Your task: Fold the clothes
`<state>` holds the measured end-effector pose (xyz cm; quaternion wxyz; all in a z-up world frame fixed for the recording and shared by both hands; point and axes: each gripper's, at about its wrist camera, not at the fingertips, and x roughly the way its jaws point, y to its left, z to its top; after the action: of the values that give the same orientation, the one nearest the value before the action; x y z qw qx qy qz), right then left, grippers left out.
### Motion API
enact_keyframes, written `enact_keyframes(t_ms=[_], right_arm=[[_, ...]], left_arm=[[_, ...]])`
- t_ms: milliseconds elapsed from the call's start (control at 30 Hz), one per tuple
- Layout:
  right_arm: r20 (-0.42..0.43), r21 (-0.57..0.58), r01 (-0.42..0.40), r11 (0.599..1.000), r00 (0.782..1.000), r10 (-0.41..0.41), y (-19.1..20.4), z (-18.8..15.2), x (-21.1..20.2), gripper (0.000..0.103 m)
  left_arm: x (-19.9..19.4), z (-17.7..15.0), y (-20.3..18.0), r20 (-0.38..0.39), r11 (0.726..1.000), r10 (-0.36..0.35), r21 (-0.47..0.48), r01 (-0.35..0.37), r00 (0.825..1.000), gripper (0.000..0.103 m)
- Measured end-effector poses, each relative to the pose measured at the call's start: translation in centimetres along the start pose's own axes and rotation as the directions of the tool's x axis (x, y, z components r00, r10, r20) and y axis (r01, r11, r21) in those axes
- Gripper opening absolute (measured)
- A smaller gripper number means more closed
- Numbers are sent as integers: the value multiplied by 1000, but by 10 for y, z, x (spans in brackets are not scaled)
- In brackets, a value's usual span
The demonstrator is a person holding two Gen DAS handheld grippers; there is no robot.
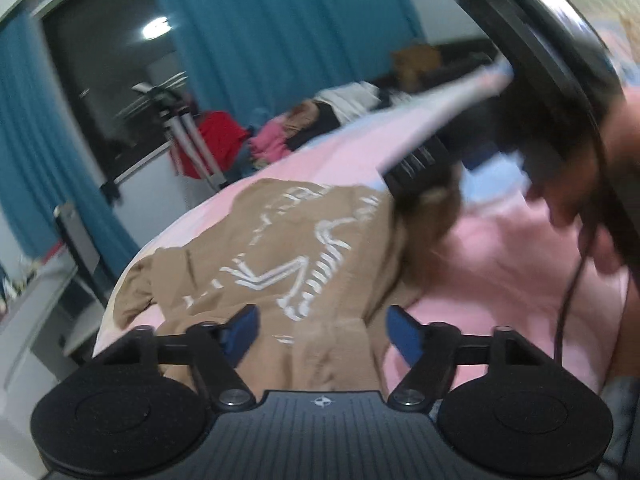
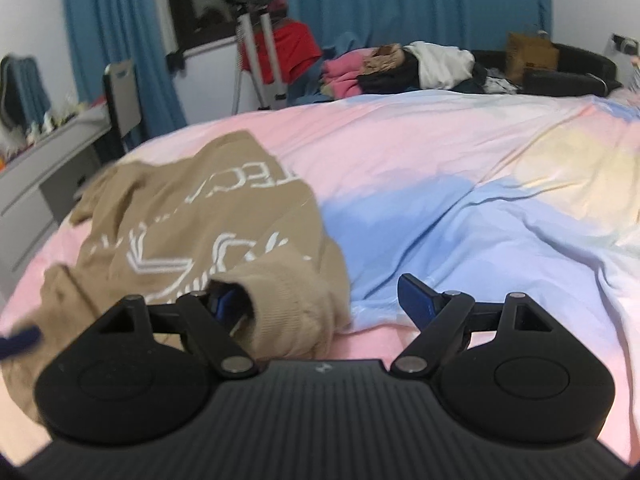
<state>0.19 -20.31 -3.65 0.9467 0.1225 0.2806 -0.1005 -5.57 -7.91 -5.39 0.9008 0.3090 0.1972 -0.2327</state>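
both the left gripper and right gripper gape wide, holding nothing; a tan sweatshirt lies crumpled on the bedspread, its cuff draped over the right one's left finger.

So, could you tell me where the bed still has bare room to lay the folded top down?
Free: the wide stretch of duvet right of the tan top, running back to the clothes pile at the far edge. Crowded: the near-left corner, where the top sprawls under both open tongs, left and right, and that far pile.

Tan sweatshirt on pastel bedspread
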Motion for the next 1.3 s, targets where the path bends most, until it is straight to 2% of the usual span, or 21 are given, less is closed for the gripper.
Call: enact_keyframes(t_ms=[133, 233, 267, 300, 367, 433, 533, 600, 800, 867, 933, 1000, 1067, 1133, 1267, 1300], right_arm=[[6, 46, 10, 999, 1000, -10, -8, 1, 0, 82], [6, 56, 2, 998, 1000, -3, -10, 1, 0, 82], [5, 55, 0, 999, 1000, -1, -9, 1, 0, 82], [4, 54, -2, 999, 1000, 2, -9, 1, 0, 82], [1, 51, -8, 999, 1000, 8, -8, 1, 0, 82], [-4, 51, -16, 999, 1000, 16, -8, 1, 0, 82], [-21, 37, -40, 999, 999, 41, -5, -1, 2, 82], [-24, 10, -70, 998, 997, 70, 0, -1, 2, 82], [3, -217, -135, 967, 990, 139, 37, -8, -7, 82], [46, -296, -95, 950, 992, 114, 49, -11, -10, 82], [131, -321, -3, 947, 990, 47, 52, -9, -14, 82], [211, -276, 71, 958, 977, -12, 49, -3, -17, 82], [246, -167, 51, 985, 969, -8, 38, 5, -19, 81], [246, -100, 19, 995, 969, 6, 29, 10, -18, 78], [262, -72, 2, 997, 965, 17, 23, 10, -21, 78], [265, -71, -1, 997, 964, 20, 23, 10, -22, 78]], left_arm=[[2, -1, -20, 15, 993, 12, 117, -14, 1000, 60], [17, -6, -29, -7, 981, 41, 188, -39, 999, 48], [22, -7, -30, -22, 977, 50, 206, -45, 998, 39], [25, -7, -30, -31, 977, 57, 209, -49, 998, 26], [29, -6, -23, -33, 983, 62, 175, -55, 998, 14], [29, -5, -14, -23, 989, 67, 130, -63, 998, 14], [11, 0, 11, 58, 997, 76, -8, -75, 995, 13], [-2, 4, 27, 111, 992, 84, -103, -73, 990, 12], [-45, 13, 70, 264, 940, 84, -341, 11, 961, 12], [-54, 14, 80, 287, 924, 78, -380, 39, 955, 12], [-57, 15, 86, 290, 914, 64, -401, 60, 955, 12], [-55, 15, 87, 272, 915, 41, -396, 73, 961, 12], [-53, 16, 83, 246, 924, 16, -373, 80, 969, 12], [-46, 16, 77, 220, 940, -5, -333, 80, 975, 12], [-30, 12, 61, 151, 948, -54, -302, 98, 987, 14], [-24, 11, 58, 133, 947, -65, -304, 103, 989, 19]])
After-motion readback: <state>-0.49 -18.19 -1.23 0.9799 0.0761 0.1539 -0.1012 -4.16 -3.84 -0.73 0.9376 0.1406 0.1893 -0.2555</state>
